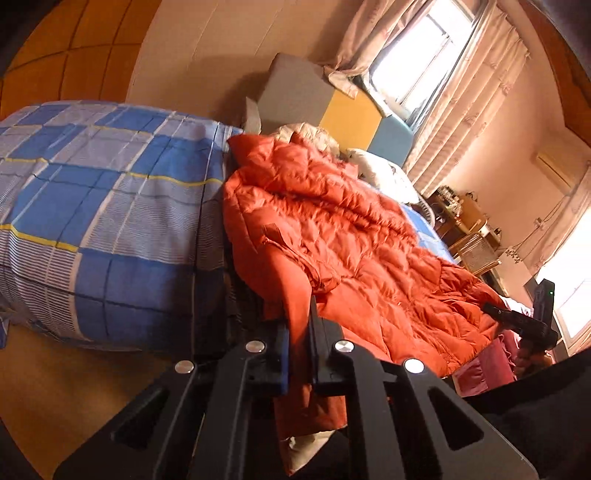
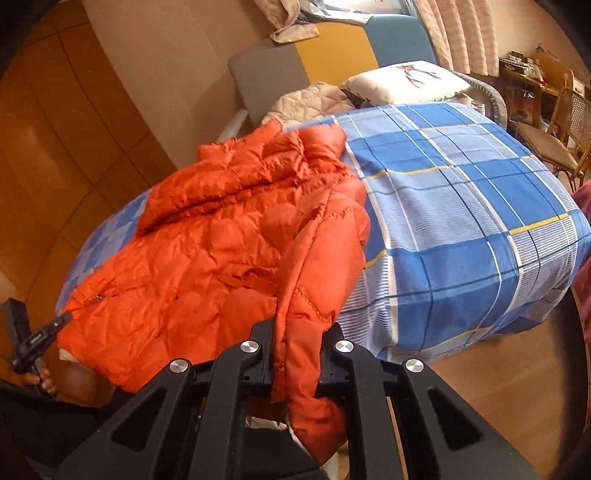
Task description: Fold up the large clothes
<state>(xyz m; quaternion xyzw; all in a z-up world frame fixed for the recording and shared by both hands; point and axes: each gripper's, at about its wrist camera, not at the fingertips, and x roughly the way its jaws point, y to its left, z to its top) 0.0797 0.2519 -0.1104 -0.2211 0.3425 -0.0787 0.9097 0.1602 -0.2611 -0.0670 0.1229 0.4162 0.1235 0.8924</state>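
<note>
Jacket [image 1: 332, 236], orange quilted down lying centre frame on the checked bed [image 2: 461, 206], I judge light, puffy, slippery; left hand-held gripper [image 1: 299, 354] and right hand-held gripper [image 2: 297, 354] each pinch its hem.

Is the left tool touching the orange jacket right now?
Touching. The left wrist view shows the left tool shut on a fold of the orange jacket.

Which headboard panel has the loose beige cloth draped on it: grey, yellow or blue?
The grey panel, the end one beside the yellow panel; the crumpled cloth sits at its top corner, while the blue panel carries none.
</note>
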